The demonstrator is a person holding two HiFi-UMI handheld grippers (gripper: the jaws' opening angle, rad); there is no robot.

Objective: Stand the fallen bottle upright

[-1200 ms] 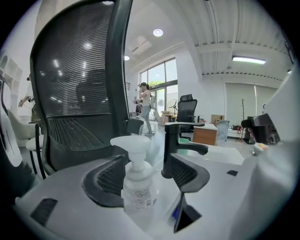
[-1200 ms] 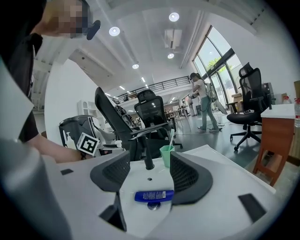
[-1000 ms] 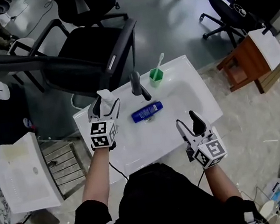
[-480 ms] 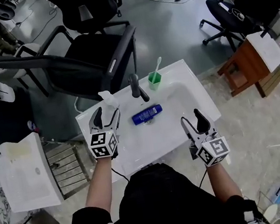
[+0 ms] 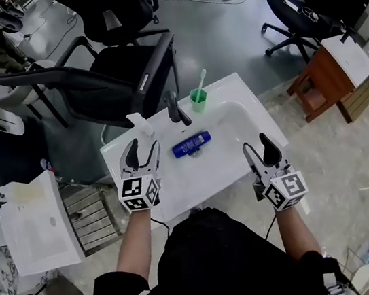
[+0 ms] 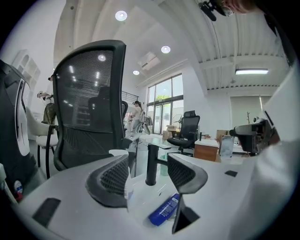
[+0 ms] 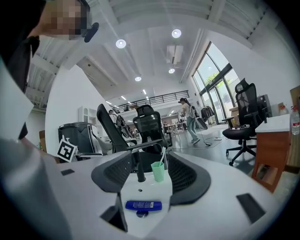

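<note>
The blue bottle (image 5: 191, 144) lies on its side in the white sink (image 5: 242, 143), in front of the black faucet (image 5: 176, 108). My left gripper (image 5: 138, 151) hovers over the sink's left part, left of the bottle and apart from it. Its jaws are closing with nothing between them. My right gripper (image 5: 261, 147) hangs at the sink's front right edge, its jaws also closing on nothing. In the left gripper view the bottle (image 6: 165, 209) lies low between the fingers (image 6: 109, 180). The right gripper view shows the bottle (image 7: 143, 205) crosswise ahead.
A green cup (image 5: 198, 99) with a toothbrush stands right of the faucet. A white pump dispenser (image 5: 141, 124) stands at the sink's back left. A black office chair (image 5: 111, 72) is behind the sink, a second white basin (image 5: 34, 224) on the left, and a wooden stool (image 5: 328, 77) on the right.
Both grippers have drawn back a little toward the sink's front and risen. Their jaws have narrowed slightly. The bottle has not moved.
</note>
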